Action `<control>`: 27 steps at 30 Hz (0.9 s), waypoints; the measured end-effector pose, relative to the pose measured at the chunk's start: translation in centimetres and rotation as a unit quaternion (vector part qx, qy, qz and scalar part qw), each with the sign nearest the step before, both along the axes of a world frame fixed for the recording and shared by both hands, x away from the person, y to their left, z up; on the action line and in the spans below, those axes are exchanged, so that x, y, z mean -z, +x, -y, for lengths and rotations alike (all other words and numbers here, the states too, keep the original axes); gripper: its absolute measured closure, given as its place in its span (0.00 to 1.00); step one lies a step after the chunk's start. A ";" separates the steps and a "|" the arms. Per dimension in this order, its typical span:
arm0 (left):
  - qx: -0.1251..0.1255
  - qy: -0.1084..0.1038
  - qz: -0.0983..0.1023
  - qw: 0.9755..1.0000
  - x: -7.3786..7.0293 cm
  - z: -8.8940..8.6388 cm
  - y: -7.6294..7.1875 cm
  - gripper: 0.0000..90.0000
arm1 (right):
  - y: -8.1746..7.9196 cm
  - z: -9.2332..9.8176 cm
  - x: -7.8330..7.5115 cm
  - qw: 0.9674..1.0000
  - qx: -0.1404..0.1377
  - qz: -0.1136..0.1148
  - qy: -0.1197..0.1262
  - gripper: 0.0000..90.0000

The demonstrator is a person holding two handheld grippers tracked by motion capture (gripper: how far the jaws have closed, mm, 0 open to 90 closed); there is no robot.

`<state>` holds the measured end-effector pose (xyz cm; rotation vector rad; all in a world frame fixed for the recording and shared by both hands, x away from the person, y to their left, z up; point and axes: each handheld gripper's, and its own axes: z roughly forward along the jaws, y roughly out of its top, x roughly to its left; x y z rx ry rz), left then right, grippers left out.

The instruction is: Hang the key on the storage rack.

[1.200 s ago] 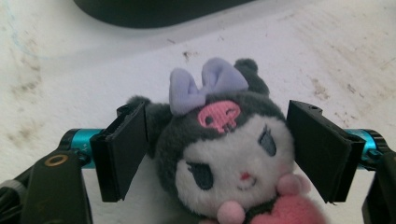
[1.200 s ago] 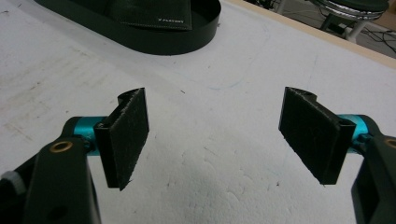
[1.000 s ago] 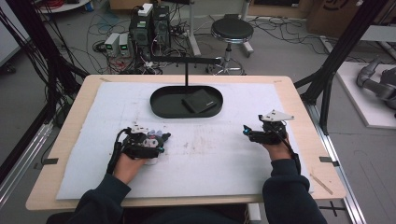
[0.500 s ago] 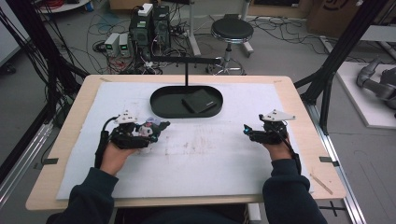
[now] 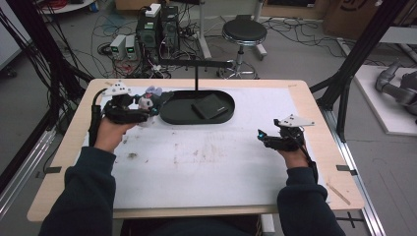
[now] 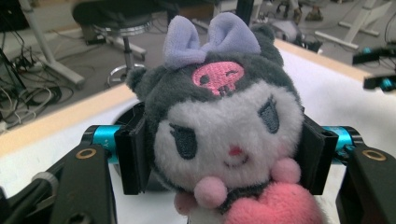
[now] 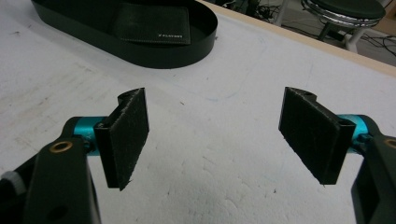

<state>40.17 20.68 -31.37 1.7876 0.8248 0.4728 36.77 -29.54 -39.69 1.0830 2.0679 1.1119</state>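
A small plush toy (image 6: pixel 224 126) with a dark hood, a lilac bow and a pink heart sits between the jaws of my left gripper (image 6: pixel 224 149). The pads have just closed in on its head and now press both sides. In the high view the left gripper (image 5: pixel 153 102) holds the plush toy (image 5: pixel 149 96) in the air beside the left end of the black oval tray (image 5: pixel 177 119). My right gripper (image 5: pixel 260 136) rests low over the white mat at the right. Its jaws (image 7: pixel 217 135) stand wide apart with nothing between them.
A black wallet (image 5: pixel 210 106) lies in the right half of the tray; in the right gripper view the wallet (image 7: pixel 152 23) and the tray wall (image 7: pixel 196 51) are ahead. A black T-shaped stand (image 5: pixel 195 64) rises behind the tray. White mat (image 5: pixel 206 162) covers the wooden table.
The left hand has risen from the mat and moved away and to the left, taking the plush toy with it to the tray's left end. The right hand has kept still.
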 end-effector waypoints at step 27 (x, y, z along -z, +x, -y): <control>-0.071 -0.079 -0.036 0.994 -0.5 0.8 10.4 0.38 | 0.0 0.6 -0.2 1.000 -0.007 0.001 0.024 0.27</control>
